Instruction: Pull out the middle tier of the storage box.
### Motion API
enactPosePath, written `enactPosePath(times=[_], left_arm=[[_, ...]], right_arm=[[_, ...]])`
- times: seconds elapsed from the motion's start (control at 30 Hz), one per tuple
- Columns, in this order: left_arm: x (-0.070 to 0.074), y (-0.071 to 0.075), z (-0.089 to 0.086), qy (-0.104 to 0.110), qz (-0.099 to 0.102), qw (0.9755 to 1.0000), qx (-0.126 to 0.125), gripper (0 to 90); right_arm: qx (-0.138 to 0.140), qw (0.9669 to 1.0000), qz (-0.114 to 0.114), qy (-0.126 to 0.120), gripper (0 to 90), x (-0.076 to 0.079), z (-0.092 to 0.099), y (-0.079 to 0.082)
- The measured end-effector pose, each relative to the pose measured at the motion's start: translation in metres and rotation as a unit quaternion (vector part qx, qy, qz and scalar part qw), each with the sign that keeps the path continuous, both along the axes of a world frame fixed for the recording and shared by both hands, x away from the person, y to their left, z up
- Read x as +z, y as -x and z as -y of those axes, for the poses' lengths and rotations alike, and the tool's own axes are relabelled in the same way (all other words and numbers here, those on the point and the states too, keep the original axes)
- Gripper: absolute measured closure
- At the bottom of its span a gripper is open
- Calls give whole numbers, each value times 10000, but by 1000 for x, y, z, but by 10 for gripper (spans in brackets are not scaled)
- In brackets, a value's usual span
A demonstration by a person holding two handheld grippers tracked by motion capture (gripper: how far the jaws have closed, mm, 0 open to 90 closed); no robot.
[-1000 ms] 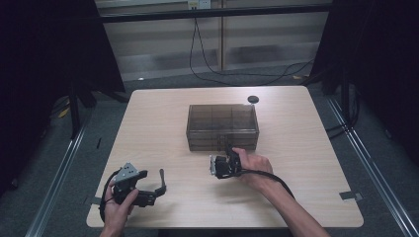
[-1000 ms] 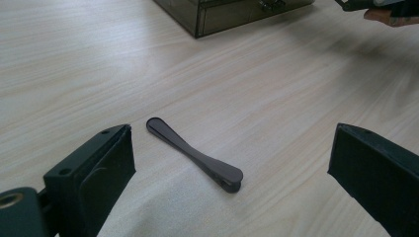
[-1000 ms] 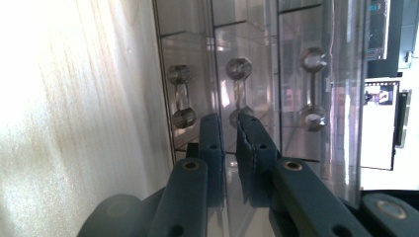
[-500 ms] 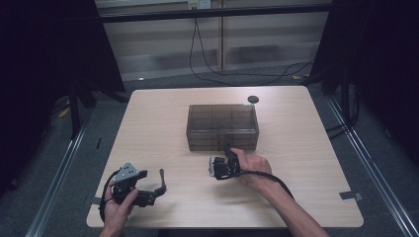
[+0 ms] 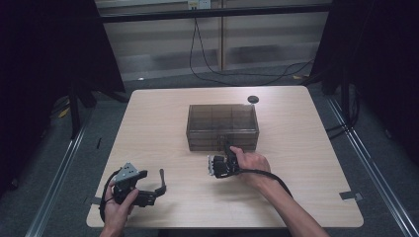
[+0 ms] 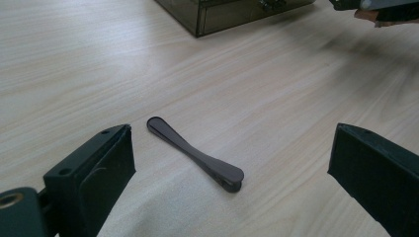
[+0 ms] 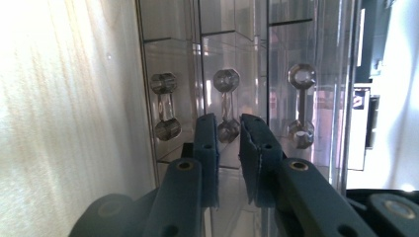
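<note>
- High view: our right gripper (image 5: 221,166) has edged closer to the box (image 5: 222,118); its jaws pinch the middle drawer handle (image 7: 226,111).
- Our left gripper (image 6: 232,163) stays put, jaws spread around the hair clip (image 6: 195,153).

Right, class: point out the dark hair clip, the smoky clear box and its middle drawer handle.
hair clip (image 6: 195,154), left gripper view, on its narrow middle.
clear box (image 5: 222,120), high view, on its top panel.
middle drawer handle (image 7: 226,80), right gripper view, on its upper knob.

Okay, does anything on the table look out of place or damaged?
Nothing looks damaged. The smoky box sits square and shut, a dark hair clip lies flat between the left gripper's open jaws, and a small dark disc rests beyond the box.
</note>
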State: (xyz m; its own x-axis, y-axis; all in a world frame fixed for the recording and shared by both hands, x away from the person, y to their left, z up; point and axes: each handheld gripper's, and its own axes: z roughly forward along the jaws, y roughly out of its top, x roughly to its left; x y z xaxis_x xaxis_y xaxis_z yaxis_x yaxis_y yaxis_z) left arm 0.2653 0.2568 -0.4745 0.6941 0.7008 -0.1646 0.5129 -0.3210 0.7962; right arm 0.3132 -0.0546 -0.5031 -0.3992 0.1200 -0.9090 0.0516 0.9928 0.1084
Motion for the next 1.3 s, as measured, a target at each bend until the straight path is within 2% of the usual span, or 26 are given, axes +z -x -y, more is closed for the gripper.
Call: enactPosePath(times=[0.1, 0.5, 0.67, 1.3], left_arm=[[0, 0, 0, -11, 5, 10000, -10, 39], [0, 0, 0, -14, 1, 10000, -11, 38], [0, 0, -1, -6, 5, 10000, -8, 38], [1, 0, -1, -9, 20, 10000, -6, 38]], right_arm=[[-18, 9998, 119, 152, 767, -4, -3, 1], [43, 9998, 153, 106, 773, -5, -6, 0], [25, 9993, 266, 265, 793, -7, -8, 0], [-101, 9992, 325, 228, 802, -8, -11, 2]])
